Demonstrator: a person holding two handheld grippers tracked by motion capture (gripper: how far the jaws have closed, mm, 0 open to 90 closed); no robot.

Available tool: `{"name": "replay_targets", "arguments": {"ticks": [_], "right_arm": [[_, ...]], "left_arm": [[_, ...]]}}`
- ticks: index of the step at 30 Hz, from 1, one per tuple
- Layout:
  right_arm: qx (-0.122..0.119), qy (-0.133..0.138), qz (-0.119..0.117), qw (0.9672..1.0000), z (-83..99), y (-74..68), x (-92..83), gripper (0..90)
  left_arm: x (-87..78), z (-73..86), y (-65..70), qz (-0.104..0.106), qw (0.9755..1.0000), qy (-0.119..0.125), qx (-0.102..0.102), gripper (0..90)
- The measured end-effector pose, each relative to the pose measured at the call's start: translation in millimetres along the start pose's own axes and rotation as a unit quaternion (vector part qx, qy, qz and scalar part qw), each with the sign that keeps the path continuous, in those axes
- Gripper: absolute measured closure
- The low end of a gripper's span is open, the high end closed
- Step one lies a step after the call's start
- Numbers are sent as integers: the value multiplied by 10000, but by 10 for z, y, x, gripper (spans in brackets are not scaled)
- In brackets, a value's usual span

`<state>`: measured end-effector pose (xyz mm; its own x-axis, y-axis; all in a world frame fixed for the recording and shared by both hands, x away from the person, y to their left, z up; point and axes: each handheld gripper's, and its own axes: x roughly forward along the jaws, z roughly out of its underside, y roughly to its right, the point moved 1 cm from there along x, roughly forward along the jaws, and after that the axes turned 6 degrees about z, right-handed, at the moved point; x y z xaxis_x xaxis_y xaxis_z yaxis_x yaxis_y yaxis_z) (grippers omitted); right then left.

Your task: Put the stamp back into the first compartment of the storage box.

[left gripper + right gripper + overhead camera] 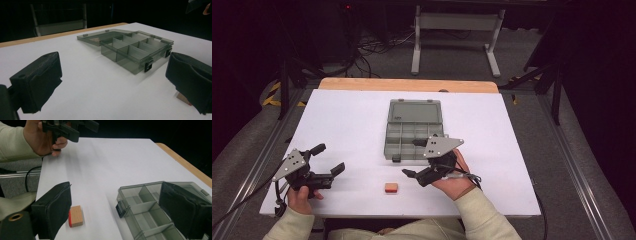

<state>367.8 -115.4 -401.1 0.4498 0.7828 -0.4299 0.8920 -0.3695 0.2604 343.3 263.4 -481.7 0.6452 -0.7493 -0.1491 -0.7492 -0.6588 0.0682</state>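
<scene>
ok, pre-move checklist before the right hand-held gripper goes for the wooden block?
1. Right hand-held gripper jaws open, nothing between them: ok.
2. Wooden block lying free on the table, apart from the box: ok.
3. Compartment box lid open and laid flat: ok.
4. Compartments visibly free of items: ok.
5. Left hand-held gripper open, off to the side of the block: ok.
6. Block lined up between the right jaws: not ok, it sits by one jaw.
</scene>
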Motion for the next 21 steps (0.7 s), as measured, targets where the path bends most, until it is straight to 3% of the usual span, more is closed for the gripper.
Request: {"name": "replay_targets", "arguments": {"ticks": [10, 21], "right_arm": [[-50, -76, -298, 9995, -46, -84, 201, 120], [-8, -475, -745, 9961, -44, -132, 420, 135]], "left_arm": [[0, 0, 0, 16, 10000, -6, 1, 13], [3, 0, -2, 26, 10000, -8, -3, 13]]}}
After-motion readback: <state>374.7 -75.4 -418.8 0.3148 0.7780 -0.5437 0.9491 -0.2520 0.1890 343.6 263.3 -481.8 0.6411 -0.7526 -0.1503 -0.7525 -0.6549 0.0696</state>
